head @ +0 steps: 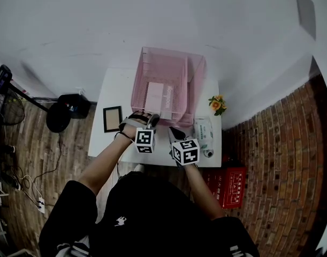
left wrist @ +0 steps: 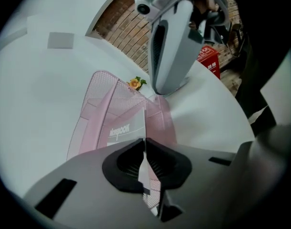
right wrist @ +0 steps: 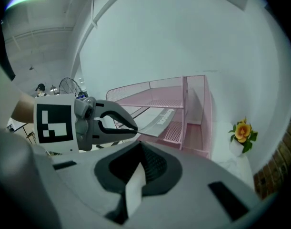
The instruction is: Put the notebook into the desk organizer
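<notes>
Left gripper [left wrist: 145, 160], nearest: my jaws pinch notebook [left wrist: 122, 128] by near edge. Right gripper [right wrist: 138, 171] jaws pressed together, empty. Notebook slanted, mostly inside pink mesh desk organizer [left wrist: 94, 95]; I judge only release left to do.

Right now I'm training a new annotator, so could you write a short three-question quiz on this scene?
1. True or false: the left gripper is shut on the edge of the notebook.
2. What colour is the mesh desk organizer? A) blue B) pink C) black
3. What lies on the table on the person's left of the organizer?
Key: 1 true; 2 B; 3 a small dark picture frame.
</notes>
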Motion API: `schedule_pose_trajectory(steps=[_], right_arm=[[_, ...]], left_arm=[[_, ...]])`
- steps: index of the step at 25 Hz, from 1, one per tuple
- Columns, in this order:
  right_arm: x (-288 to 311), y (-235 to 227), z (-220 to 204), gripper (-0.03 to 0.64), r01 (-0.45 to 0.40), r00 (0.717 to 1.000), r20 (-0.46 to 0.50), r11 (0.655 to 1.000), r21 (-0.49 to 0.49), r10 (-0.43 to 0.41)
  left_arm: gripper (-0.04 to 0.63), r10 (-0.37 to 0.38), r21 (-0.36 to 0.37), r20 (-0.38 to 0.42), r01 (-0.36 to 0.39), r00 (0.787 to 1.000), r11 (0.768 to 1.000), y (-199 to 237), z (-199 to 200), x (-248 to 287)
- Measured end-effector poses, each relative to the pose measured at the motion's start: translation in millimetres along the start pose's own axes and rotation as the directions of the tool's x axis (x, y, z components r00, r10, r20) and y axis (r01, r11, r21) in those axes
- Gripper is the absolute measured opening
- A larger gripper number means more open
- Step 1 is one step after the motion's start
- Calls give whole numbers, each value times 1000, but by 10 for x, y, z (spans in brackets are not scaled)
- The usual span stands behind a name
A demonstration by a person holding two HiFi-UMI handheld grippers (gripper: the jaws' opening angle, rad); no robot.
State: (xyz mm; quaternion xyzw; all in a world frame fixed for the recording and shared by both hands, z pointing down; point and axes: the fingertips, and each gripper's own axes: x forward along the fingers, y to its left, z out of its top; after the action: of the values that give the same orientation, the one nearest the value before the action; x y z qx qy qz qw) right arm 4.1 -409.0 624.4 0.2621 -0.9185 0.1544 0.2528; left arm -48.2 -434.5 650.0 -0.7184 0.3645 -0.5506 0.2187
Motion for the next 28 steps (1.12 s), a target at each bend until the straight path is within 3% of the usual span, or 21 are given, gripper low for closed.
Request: schedule_pose_trajectory(steps=[9,13,17,21,25,28], right_arm=[[-24,-31,-16,2,-10,1000,3,1000,5,10],[-36,-35,-23,2,-17,1000,2,1000,4,17],[-74,-16,-37,2,-30,1000,0,1000,-4,30],[-164,-1,-17,2,-40,999,18,999,-9,41],[-325,-35,84,2,-45,995,85,999,3,45],[-493,-50,132,2,-49,990,131,999,2,49]], left_arm=[[17,109,-15,-66,-110,992,994,137,-64,97],[38,74,-89,-54,-78,996,993,129,-31,108],[112,35,-158,-48,-42,998,987,91,-6,73],[129,39,-180,-62,-50,997,982,51,-6,-9],[98,66,-268,-60,-80,996,960,31,59,-154],[40,100,-355,-68,-118,993,927,37,103,-307]])
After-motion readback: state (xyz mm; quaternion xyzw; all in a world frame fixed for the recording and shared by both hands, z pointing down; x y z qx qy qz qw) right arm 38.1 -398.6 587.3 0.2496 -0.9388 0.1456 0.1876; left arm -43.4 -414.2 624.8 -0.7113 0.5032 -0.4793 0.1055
